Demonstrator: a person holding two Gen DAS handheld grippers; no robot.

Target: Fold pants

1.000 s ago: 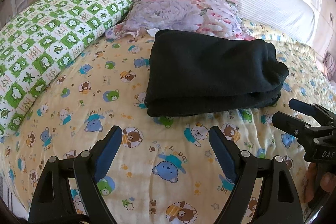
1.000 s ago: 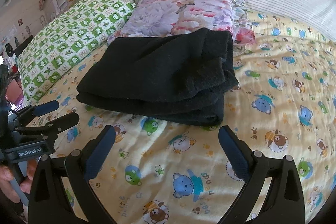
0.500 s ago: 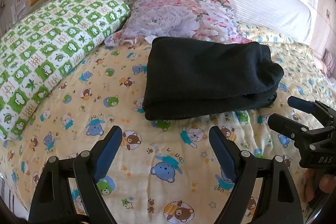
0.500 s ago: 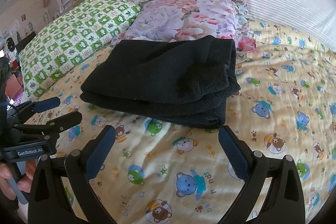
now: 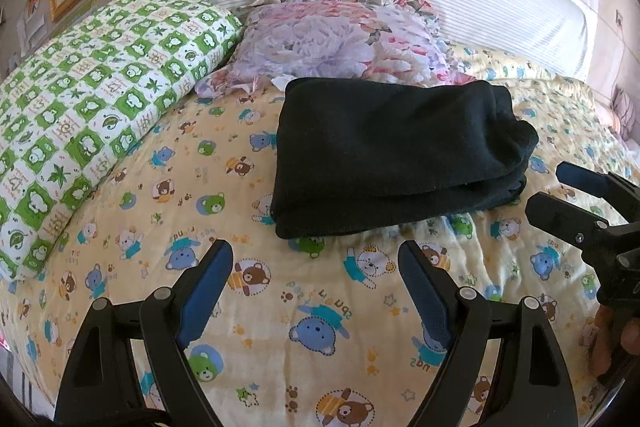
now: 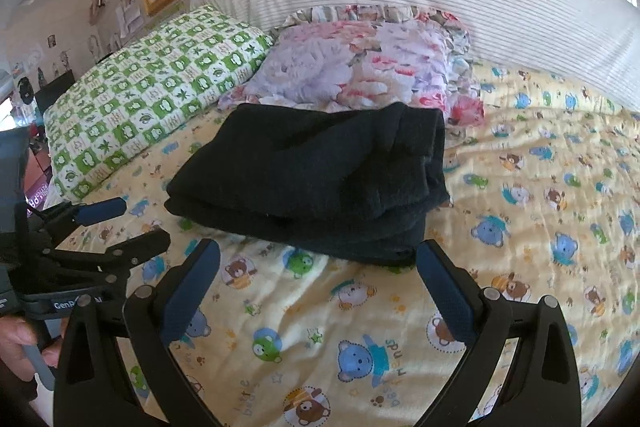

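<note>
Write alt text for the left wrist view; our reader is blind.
Folded black pants lie on a bear-print sheet, both open tongs, left and right, empty before them. Two pillows sit behind.

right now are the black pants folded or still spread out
Folded. The black pants lie as a compact stack of layers on the bedsheet, in front of the floral pillow. Neither open claw touches them.

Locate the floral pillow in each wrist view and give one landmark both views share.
Left wrist: floral pillow sits upper centre, just behind the folded black pants.
Right wrist: floral pillow sits upper centre, behind the pants' far edge.
Shared landmark: the green checked pillow lies to its left in both.
</note>
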